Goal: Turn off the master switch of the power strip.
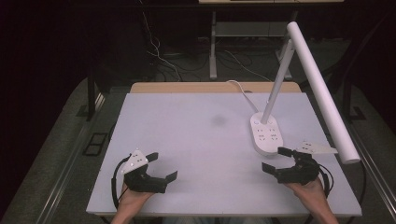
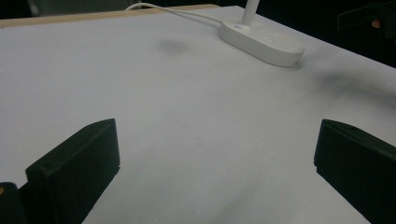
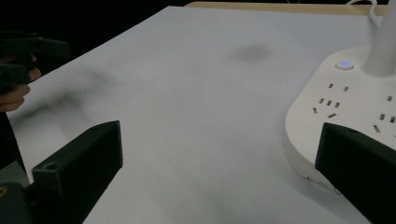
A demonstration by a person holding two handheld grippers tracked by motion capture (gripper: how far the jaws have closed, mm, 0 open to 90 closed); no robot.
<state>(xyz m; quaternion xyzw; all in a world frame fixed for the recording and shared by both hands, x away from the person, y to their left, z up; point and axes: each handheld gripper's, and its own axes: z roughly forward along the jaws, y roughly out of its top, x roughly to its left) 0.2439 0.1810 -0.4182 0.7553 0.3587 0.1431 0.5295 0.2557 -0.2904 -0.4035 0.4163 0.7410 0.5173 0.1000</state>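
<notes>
A white desk lamp point(image 1: 312, 79) rises from an oval white base point(image 1: 266, 133) with socket holes, standing right of centre on the white table point(image 1: 196, 140). My left gripper point(image 1: 161, 165) hovers open near the front left, nothing between its jaws. My right gripper point(image 1: 276, 158) stands open at the front right, just short of the lamp base. In the right gripper view the base point(image 3: 355, 112) lies close behind the right jaw, a blue button point(image 3: 344, 64) lit on it. In the left gripper view the base point(image 2: 261, 41) sits far off.
A white cable point(image 1: 243, 91) runs from the lamp base over the table's wooden back edge point(image 1: 215, 87). The long lamp head overhangs the right side above my right gripper. A faint dark smudge point(image 1: 218, 120) marks the table's middle. Cables and table legs lie on the floor behind.
</notes>
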